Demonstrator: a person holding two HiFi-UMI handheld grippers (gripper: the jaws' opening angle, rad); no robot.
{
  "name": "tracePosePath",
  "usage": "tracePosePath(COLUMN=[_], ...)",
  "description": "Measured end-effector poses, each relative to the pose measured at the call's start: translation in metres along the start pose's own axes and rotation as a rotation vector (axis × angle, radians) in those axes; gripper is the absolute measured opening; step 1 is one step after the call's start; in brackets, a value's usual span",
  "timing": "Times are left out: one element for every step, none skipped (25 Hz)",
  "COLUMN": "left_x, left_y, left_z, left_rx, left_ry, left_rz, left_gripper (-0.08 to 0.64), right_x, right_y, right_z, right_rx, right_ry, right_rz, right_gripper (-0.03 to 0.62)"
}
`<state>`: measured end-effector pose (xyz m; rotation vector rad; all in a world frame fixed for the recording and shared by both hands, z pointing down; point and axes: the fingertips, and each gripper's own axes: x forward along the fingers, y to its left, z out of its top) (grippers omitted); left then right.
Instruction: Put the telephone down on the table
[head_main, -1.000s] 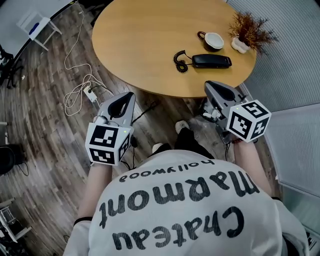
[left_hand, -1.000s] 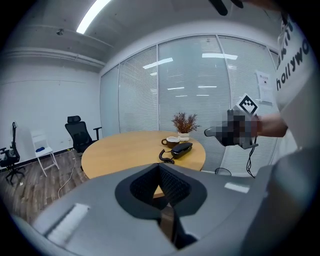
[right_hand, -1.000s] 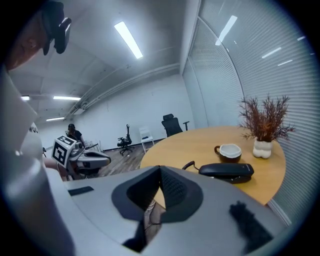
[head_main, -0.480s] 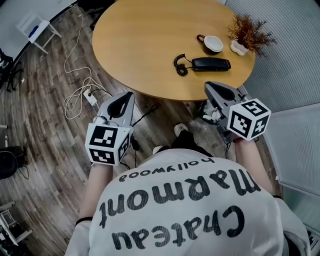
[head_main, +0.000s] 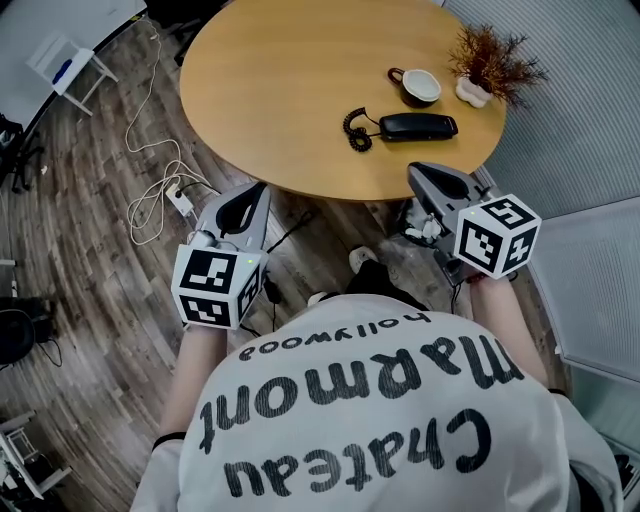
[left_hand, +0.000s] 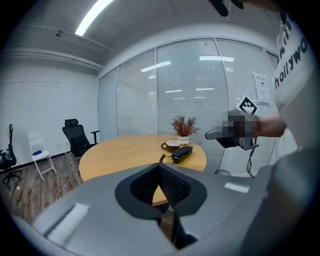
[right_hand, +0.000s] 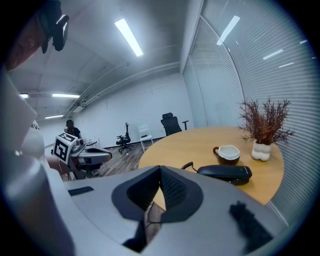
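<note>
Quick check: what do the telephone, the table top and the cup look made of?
The telephone looks like black plastic, smooth with a dull sheen. The table top: wood or wood-look laminate, matte tan, faint grain. The cup: probably glazed ceramic, dark outside, white inside.

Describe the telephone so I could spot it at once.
Find the round wooden table. Near its right edge in the head view, by a dark cup and a potted dried plant, lies the telephone. It alone is long, flat and black, trailing a coiled cord.
</note>
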<state>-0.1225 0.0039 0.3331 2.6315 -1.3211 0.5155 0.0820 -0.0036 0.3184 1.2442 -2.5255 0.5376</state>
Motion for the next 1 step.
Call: tracePosePath(left_x=[0.0004], left_y=[-0.0004], left_z=[0.0006], left_rx=[0.0], left_ry=[-0.001], left_rz=[0.001], left_gripper=[0.009], right_x=[-0.0004], right_y=[-0.0006], right_z=[-0.0002], right_rx=[0.002], right_ry=[-0.001], right_rz=[0.001], right_gripper=[0.014])
